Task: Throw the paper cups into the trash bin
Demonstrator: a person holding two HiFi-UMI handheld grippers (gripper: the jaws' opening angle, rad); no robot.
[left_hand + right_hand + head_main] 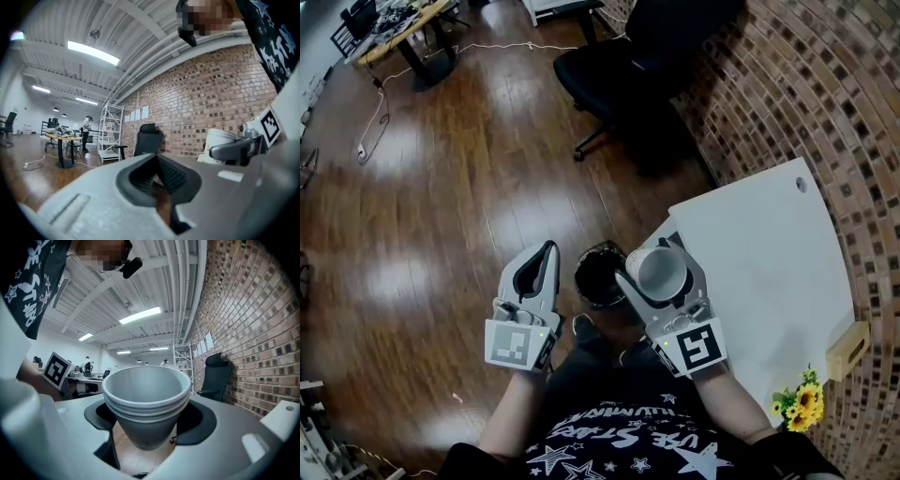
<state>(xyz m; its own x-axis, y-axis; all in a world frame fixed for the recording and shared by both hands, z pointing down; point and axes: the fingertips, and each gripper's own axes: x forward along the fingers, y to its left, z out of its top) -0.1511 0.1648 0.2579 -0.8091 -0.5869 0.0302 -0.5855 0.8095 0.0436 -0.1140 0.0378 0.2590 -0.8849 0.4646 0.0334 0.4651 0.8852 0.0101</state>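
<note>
A stack of nested white paper cups [657,272] sits between the jaws of my right gripper [654,266], mouth up, with the pads pressed on its sides. In the right gripper view the paper cups [146,397] fill the middle and the right gripper [147,420] clamps them low down. The black trash bin [582,269] stands on the floor just left of the cups, between both grippers. My left gripper [547,251] hangs left of the bin, shut and empty. The left gripper [161,183] shows its jaws closed together, with the paper cups [219,139] off to the right.
A white table [769,272] lies to the right against a brick wall [825,103], with a wooden block [848,349] and yellow flowers [802,403] near its front. A black office chair [619,66] stands beyond the bin. Wood floor spreads left, with a desk [394,28] far off.
</note>
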